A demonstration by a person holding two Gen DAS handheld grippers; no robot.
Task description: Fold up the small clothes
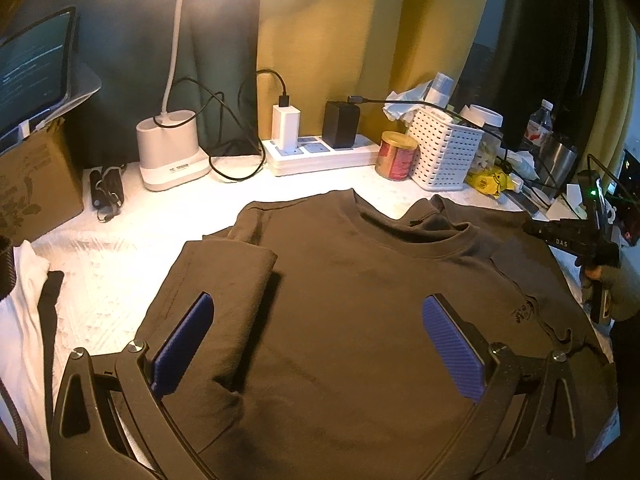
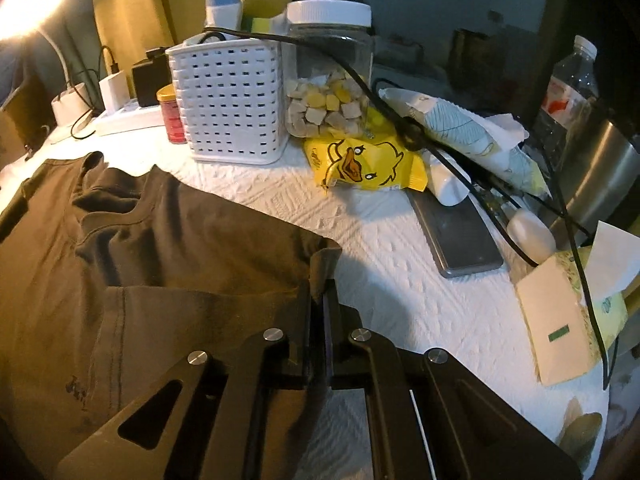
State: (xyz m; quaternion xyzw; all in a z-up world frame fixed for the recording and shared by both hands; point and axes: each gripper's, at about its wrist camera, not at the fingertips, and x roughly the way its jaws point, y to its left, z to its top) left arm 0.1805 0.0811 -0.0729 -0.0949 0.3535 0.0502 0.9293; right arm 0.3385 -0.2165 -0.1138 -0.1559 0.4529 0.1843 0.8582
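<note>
A dark brown T-shirt [image 1: 360,280] lies spread, neck away from me, on the white table cover [image 1: 120,264]. Its left sleeve [image 1: 224,280] is folded in over the body. My left gripper [image 1: 320,316] hovers over the chest, open, with its blue pads [image 1: 448,332] wide apart and nothing between them. In the right wrist view my right gripper [image 2: 325,300] is shut on the edge of the shirt's right sleeve [image 2: 320,264], which stands slightly raised at the shirt [image 2: 160,240] corner. The right gripper [image 1: 534,229] also shows at the far right of the left wrist view, held by a hand [image 1: 612,292].
Along the back stand a lamp base [image 1: 172,152], a power strip [image 1: 320,152], a red can [image 1: 396,156], a white basket [image 2: 228,100] and a snack jar [image 2: 328,72]. A yellow duck packet [image 2: 368,164], a phone [image 2: 456,236], cables and a steel cup [image 2: 604,176] crowd the right. White cloth [image 1: 20,320] lies left.
</note>
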